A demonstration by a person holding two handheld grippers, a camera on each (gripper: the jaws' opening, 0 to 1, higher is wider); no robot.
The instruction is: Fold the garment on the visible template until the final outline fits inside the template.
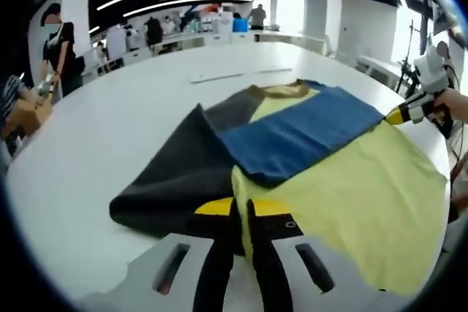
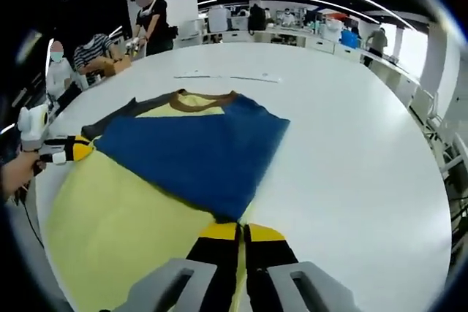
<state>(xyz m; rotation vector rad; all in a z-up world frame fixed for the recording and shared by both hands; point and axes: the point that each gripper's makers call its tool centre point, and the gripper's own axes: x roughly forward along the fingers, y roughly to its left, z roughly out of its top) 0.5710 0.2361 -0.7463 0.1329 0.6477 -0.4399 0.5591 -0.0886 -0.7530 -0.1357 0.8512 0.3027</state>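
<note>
The garment [image 1: 322,173] lies spread on a broad white table [image 1: 95,151], a shirt in pale yellow with a blue panel [image 1: 303,133] folded across its middle and a dark grey sleeve or side panel [image 1: 179,169]. In the left gripper view, the left gripper [image 1: 241,217] rises from the bottom with its yellow-tipped black jaws pressed together on the near edge of the garment, right where the grey part meets the yellow; the blue panel lies just ahead of the jaws and the brownish collar [image 1: 287,90] lies far ahead, at the opposite end. Far off to the right of this gripper, the right gripper [image 1: 398,115] comes in with a hand [image 1: 457,104] behind it, its yellow tip touching the blue panel's corner at the garment's edge. In the right gripper view, the right gripper [image 2: 241,233] stands with its jaws closed together on the corner of the blue panel [image 2: 194,155], which spreads ahead and to the left, with yellow cloth [image 2: 110,217] to the left of the jaws and bare table [image 2: 351,151] to the right. The left gripper [image 2: 73,150] shows far to the left at the garment's edge. A thin pale strip [image 2: 227,77] lies on the table beyond the collar [image 2: 205,100]. People [image 2: 150,16] stand and sit at the table's far side.
</note>
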